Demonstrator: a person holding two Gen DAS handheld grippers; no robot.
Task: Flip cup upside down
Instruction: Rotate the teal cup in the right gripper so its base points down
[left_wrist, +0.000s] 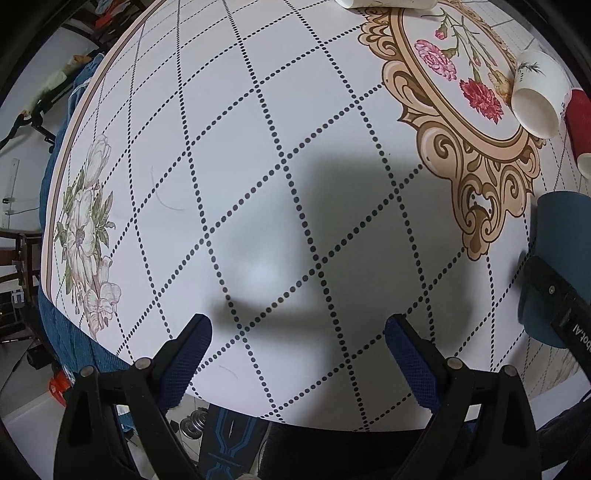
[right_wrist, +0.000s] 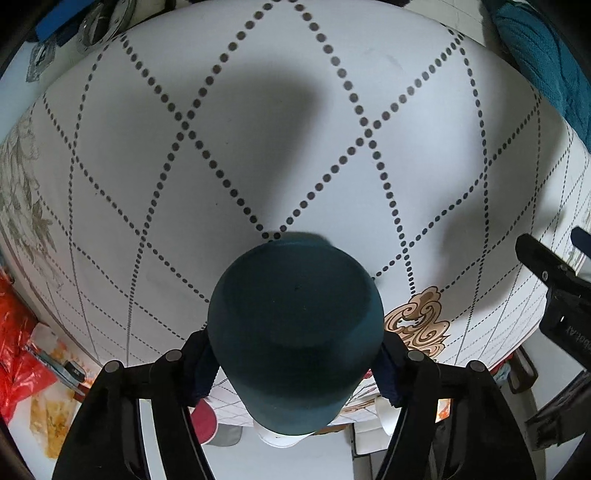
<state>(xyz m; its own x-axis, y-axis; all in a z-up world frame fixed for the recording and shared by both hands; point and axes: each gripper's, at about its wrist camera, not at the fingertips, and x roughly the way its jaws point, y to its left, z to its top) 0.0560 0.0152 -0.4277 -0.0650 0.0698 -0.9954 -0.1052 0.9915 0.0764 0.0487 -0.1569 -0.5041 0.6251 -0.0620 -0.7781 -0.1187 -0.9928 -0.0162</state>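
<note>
A dark teal cup (right_wrist: 295, 332) is clamped between the fingers of my right gripper (right_wrist: 295, 363), its flat base turned toward the camera, held above the white dotted tablecloth (right_wrist: 258, 147). In the left wrist view the same cup (left_wrist: 561, 210) and the right gripper shut on it show at the far right edge. My left gripper (left_wrist: 297, 354) is open and empty, hovering over the tablecloth (left_wrist: 258, 184) near its front edge.
A white paper cup (left_wrist: 537, 94) lies on its side on the floral medallion, with a red cup (left_wrist: 581, 129) beside it. Another white cup (left_wrist: 384, 3) lies at the far edge. Red plastic bags (right_wrist: 18, 350) sit on the floor beside the table.
</note>
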